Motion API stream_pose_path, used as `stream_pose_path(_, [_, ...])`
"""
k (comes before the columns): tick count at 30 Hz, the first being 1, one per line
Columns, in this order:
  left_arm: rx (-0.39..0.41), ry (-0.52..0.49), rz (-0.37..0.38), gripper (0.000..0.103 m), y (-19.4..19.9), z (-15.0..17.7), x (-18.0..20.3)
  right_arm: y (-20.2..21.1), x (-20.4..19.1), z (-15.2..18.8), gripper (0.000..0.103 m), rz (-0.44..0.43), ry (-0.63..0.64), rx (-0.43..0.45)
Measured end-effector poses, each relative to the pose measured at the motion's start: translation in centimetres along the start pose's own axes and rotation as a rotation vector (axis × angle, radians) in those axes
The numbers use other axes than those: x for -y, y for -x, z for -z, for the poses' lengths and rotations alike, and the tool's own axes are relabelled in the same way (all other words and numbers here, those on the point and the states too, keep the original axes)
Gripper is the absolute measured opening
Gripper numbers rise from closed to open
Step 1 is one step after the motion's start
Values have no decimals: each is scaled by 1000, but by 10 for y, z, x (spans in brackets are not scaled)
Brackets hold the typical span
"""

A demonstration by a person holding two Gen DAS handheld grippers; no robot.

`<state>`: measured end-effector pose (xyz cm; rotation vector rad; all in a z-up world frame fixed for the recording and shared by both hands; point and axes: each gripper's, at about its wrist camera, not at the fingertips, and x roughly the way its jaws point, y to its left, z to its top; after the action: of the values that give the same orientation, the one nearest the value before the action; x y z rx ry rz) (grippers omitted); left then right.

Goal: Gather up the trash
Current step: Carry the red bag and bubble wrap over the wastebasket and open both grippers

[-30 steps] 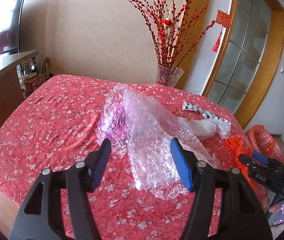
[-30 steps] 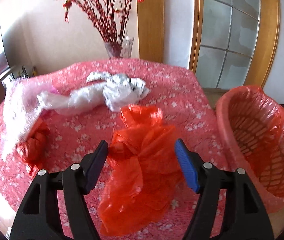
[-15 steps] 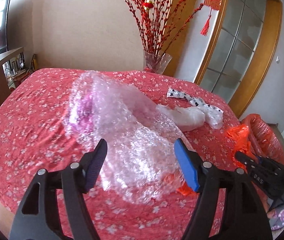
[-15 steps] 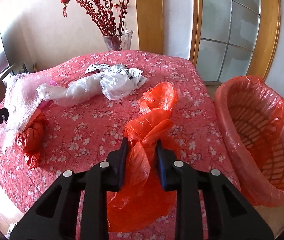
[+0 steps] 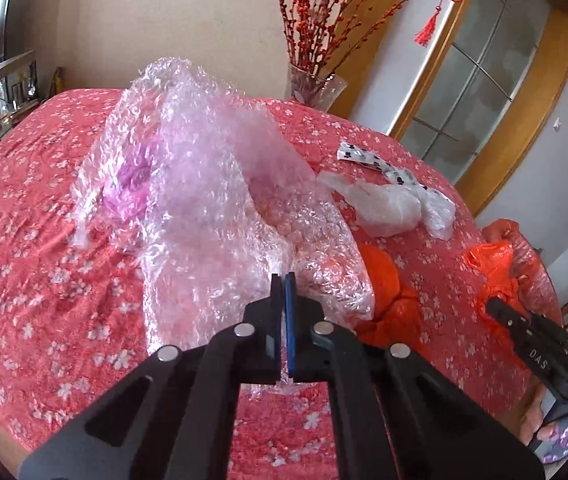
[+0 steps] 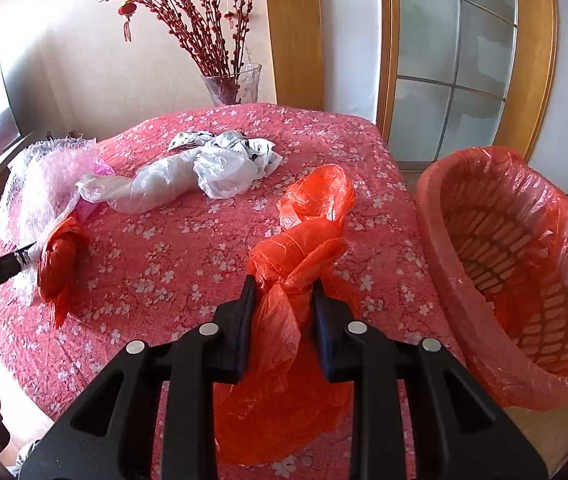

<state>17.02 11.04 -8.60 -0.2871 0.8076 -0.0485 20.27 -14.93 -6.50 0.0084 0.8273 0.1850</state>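
left tongs (image 5: 283,280): jaws fully together on the near edge of the bubble wrap (image 5: 220,200); a second ago wide open.
right tongs (image 6: 284,284): clamped on the twisted orange bag (image 6: 304,248); a second ago open around it.
hidden: bag's lower part behind the tongs; small orange bag (image 6: 58,256) half under the wrap.
rest: white bag (image 6: 188,176) mid-table on the red cloth (image 6: 172,264); lined basket (image 6: 516,280) right of the table.

surface cloth (image 6: 188,264): red, white blossom print | bubble wrap (image 5: 212,216): clear, pinkish | orange bag (image 6: 300,248): orange-red | basket liner (image 6: 436,216): orange-red | spotted bag (image 6: 244,148): white, black spots | branches (image 6: 204,20): red
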Motion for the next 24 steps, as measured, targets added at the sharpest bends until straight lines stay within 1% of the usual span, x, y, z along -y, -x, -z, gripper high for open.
stream_pose_path(4, [35, 7, 24, 2, 14, 0, -4, 7, 3, -2, 27, 1, 1, 14])
stream_pose_path(10, [115, -11, 54, 2, 47, -16, 2, 24, 6, -9, 27, -10, -2, 62])
stream_pose_path(13, [155, -21, 82, 2, 66, -25, 9, 35, 7, -14, 27, -18, -5, 89])
stream_pose_path(18, [199, -37, 135, 2, 93, -42, 20, 51, 6, -22, 27, -33, 3, 130])
stream_pose_path(24, [240, -93, 205, 2, 118, -62, 50, 71, 11, -33, 27, -39, 5, 182])
